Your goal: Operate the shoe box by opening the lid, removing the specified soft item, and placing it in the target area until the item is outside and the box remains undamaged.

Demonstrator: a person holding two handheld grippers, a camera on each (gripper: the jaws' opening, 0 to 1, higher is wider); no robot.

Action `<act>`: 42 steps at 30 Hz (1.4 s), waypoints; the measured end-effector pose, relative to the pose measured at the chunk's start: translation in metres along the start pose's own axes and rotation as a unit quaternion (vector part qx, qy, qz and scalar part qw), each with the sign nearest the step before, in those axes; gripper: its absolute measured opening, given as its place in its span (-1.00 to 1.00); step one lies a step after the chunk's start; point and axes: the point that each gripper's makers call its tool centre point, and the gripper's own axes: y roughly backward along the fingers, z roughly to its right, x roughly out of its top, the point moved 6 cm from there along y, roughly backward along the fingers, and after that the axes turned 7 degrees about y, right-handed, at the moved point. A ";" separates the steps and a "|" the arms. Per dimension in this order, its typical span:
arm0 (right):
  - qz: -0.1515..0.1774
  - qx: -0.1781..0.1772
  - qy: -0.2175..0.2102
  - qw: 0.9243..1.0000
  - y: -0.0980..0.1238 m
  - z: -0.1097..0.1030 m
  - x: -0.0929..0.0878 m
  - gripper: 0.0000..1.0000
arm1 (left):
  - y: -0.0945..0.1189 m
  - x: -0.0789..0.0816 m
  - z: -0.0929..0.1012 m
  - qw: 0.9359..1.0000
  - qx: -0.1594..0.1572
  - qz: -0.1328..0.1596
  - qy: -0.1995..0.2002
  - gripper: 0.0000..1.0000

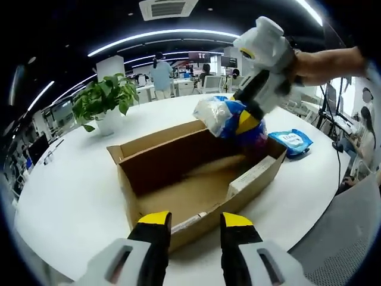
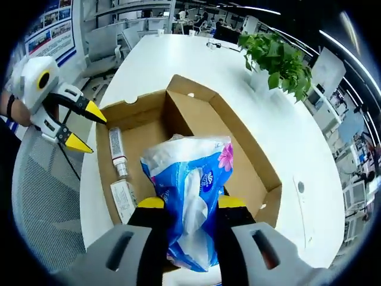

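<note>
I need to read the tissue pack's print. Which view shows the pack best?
The right gripper view: the tissue pack sits close between the right gripper jaws, print facing the camera. In the left gripper view the pack is smaller, above the box.

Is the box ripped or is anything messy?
Nothing looks ripped or spilled. The cardboard box looks whole, open on the white table. The right gripper holds the blue tissue pack above it.

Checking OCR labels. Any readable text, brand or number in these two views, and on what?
None reads legibly.
Blue tissue pack held by the right gripper: round logo, too blurred.
Blue wipes pack on the table: white label, too small.
Small bottle in the cardboard box: label unreadable.
Wall posters: blurred.
</note>
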 end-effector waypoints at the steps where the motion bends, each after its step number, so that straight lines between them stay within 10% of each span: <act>1: 0.004 -0.006 -0.005 1.000 0.006 0.002 0.000 -0.49 | 0.000 0.000 0.000 1.000 0.001 -0.001 -0.001 -0.34; 17: 0.033 -0.058 -0.027 0.997 0.062 0.007 -0.022 -0.49 | 0.000 0.001 0.001 1.000 0.000 -0.002 -0.010 -0.34; 42: -0.018 -0.104 -0.126 0.986 0.120 -0.028 -0.159 -0.48 | 0.001 0.001 -0.001 1.000 -0.002 0.001 0.007 -0.34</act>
